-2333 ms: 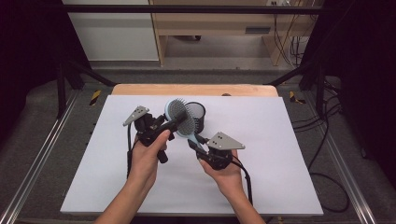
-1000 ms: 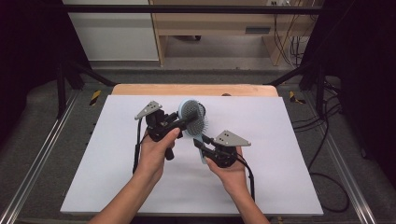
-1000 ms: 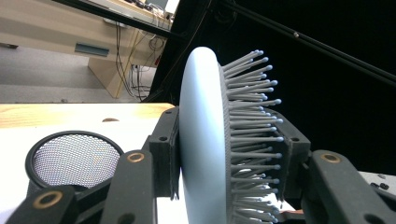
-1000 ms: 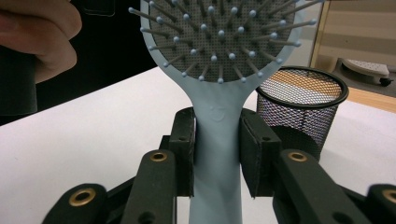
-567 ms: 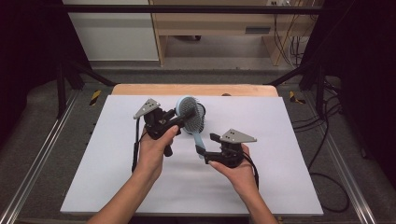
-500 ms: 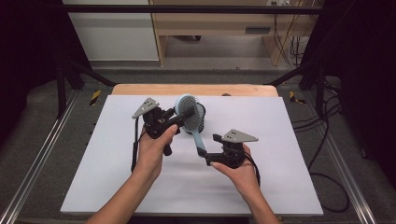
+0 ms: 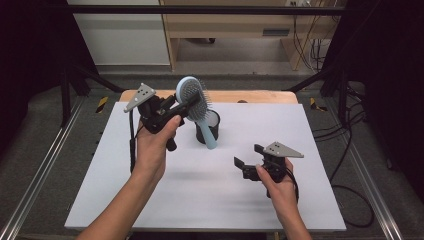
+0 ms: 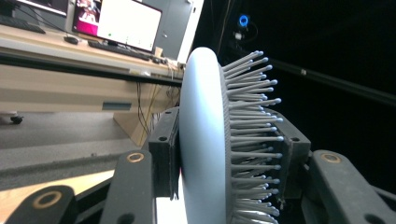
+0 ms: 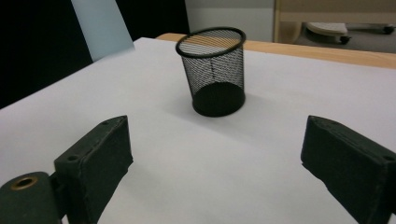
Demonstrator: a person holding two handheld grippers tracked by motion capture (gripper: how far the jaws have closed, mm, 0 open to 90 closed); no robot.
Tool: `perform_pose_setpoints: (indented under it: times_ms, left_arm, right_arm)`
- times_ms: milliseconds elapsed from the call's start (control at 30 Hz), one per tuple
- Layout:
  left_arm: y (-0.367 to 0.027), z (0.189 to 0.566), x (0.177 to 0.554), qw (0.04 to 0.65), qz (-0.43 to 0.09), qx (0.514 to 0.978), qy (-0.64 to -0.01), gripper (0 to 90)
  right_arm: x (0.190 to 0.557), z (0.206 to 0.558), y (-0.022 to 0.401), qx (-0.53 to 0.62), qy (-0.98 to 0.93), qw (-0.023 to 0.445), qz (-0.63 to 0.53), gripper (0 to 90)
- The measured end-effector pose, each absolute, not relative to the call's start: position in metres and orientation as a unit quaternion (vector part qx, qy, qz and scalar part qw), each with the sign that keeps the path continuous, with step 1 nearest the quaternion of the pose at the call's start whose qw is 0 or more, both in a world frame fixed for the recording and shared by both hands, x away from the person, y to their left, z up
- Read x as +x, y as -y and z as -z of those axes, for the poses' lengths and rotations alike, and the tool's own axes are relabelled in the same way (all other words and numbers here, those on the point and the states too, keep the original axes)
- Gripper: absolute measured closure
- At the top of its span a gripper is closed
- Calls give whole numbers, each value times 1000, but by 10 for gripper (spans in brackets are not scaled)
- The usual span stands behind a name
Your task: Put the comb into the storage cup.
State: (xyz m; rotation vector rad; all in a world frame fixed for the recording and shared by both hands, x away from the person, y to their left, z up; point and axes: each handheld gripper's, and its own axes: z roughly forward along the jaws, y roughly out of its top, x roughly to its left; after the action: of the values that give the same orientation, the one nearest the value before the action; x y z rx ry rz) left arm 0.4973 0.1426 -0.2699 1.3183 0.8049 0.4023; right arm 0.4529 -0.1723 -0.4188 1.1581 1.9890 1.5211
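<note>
A light-blue hairbrush (image 7: 190, 88) is held up by its round head, with my left gripper (image 7: 188, 103) shut on it. In the left gripper view the pads (image 8: 163, 156) clamp the brush head (image 8: 203, 135) back and bristles. Its handle (image 7: 208, 136) hangs down in front of a black mesh cup (image 7: 216, 123) on the white table. My right gripper (image 7: 248, 156) sits lower right of the cup; its jaws have just been opening and hold nothing. The right gripper (image 9: 215, 163) faces the cup (image 9: 212, 70), with the brush handle (image 9: 100, 28) at upper left.
The white tabletop (image 7: 150, 200) has a wooden edge (image 7: 260, 96) at the back. Metal rails (image 7: 35, 180) run along both sides, and cables (image 7: 350, 150) lie on the floor at the right. A wooden desk (image 7: 225, 30) stands beyond the table.
My right gripper opened, let go of the brush handle and drew away to the right. My left gripper lifted the brush, so its handle now hangs in front of the cup.
</note>
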Motion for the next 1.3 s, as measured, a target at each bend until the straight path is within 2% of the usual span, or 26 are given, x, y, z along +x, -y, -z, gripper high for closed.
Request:
perform_pose_setpoints:
  times_ms: [133,333,500,800,967,1300]
  left_arm:
    - [-140,253,502,704,-203,587,-345,525]
    - [-144,248,517,701,-210,584,-351,525]
    - [-147,245,530,700,-220,579,-357,525]
    - [-144,245,544,686,-247,579,-366,524]
    - [-142,250,552,686,-248,571,-376,524]
    - [-138,257,565,676,-266,571,-382,524]
  right_arm:
    - [446,426,180,413,-704,225,-532,60]
    - [445,434,190,426,-682,275,-528,54]
    - [443,436,197,425,-692,272,-516,61]
    - [432,440,205,406,-686,295,-527,107]
    - [431,443,211,408,-684,307,-521,102]
    - [430,444,208,393,-695,298,-523,79]
